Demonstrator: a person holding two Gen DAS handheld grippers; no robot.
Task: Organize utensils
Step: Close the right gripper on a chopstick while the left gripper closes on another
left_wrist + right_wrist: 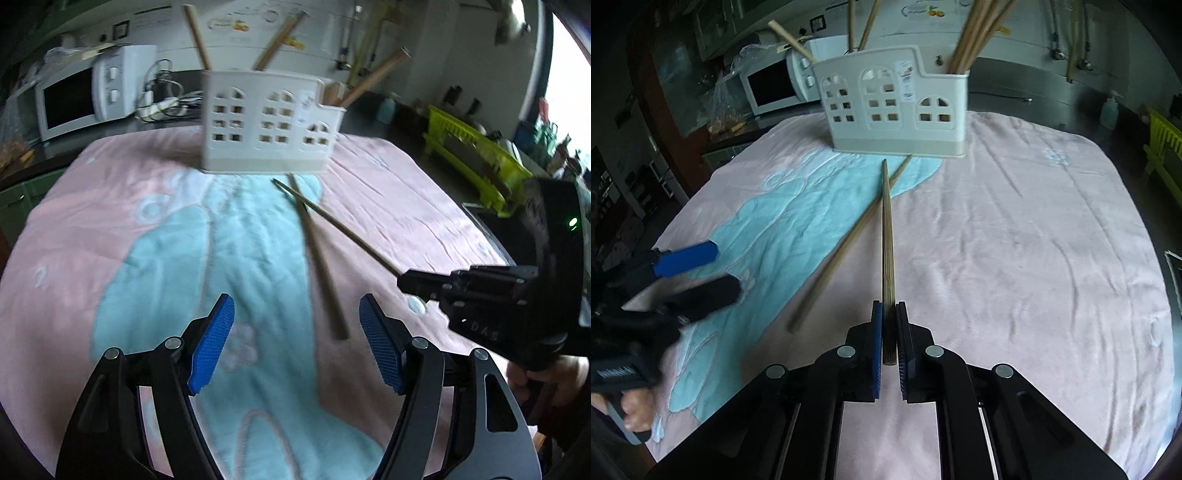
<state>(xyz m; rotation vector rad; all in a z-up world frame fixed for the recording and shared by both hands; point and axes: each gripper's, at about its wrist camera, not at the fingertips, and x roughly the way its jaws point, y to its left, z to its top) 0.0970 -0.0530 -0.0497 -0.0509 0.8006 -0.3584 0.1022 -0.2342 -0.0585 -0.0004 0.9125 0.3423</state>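
Note:
A white utensil holder (pixel 271 122) with window cut-outs stands at the far side of the pink and blue cloth (pixel 110 229), with several wooden chopsticks upright in it; it also shows in the right wrist view (pixel 897 107). My right gripper (pixel 889 314) is shut on a wooden chopstick (pixel 886 229) that points at the holder; it also shows in the left wrist view (pixel 406 282). A second chopstick (pixel 846 247) lies on the cloth, also seen in the left wrist view (pixel 321 266). My left gripper (pixel 297 321) is open and empty, just left of it.
A white microwave (pixel 79 99) and cables stand behind the cloth at the left. A green dish rack (pixel 476 155) stands at the right. A soap bottle (pixel 1110 109) is at the far right.

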